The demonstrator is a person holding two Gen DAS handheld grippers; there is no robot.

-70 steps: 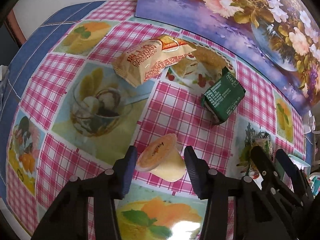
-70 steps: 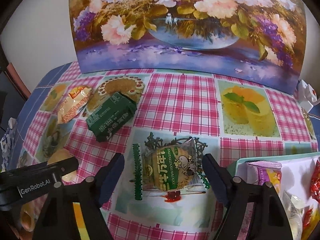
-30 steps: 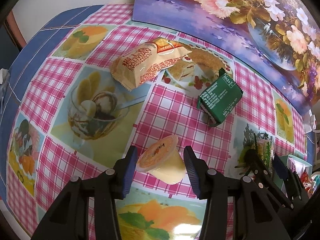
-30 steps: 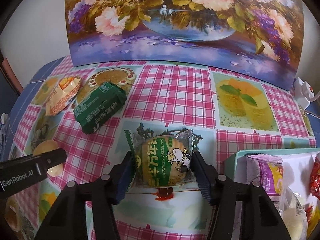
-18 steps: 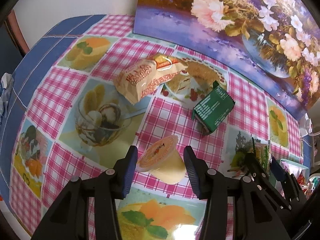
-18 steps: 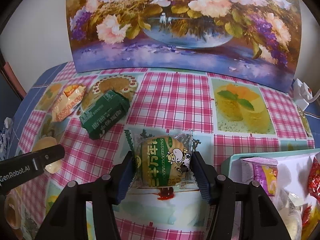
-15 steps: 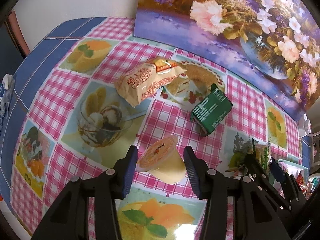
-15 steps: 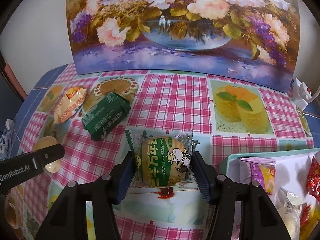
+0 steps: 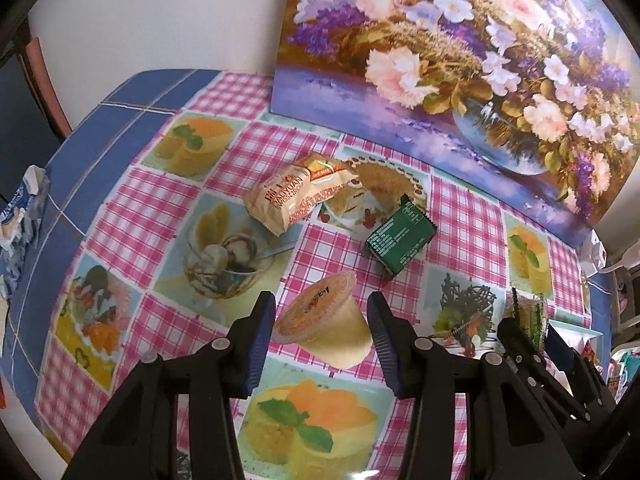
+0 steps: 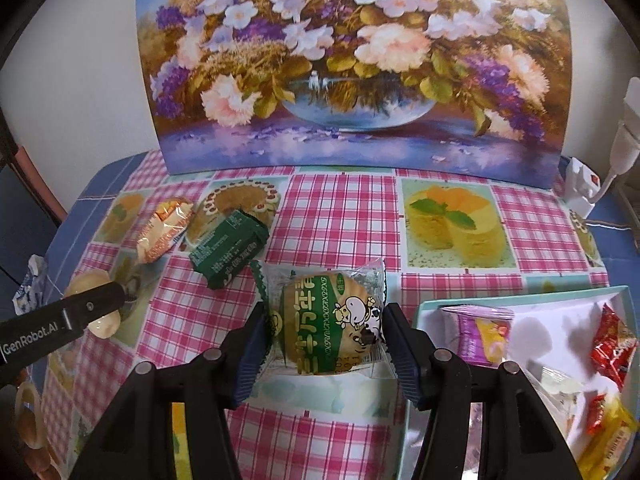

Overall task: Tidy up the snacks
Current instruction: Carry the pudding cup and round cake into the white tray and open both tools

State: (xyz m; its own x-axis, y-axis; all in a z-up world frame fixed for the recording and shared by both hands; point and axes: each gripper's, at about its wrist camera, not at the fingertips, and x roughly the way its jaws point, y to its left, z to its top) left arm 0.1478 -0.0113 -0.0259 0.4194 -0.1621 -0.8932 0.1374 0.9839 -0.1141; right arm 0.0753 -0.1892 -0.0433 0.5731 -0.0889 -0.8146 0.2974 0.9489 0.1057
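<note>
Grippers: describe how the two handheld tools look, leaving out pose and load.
Both are matte black plastic with silver rivets. The left gripper and right gripper have ribbed dark-blue finger pads. The left one's side reads "GenRobot.AI" in white. No cables, sleeves or hands show.

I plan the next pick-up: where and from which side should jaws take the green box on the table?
Grip the green box across its two long side faces, coming from above. It lies flat on the tablecloth, slanted, free on all sides though close to the orange snack bag, so turn the jaws to match its slant.
</note>
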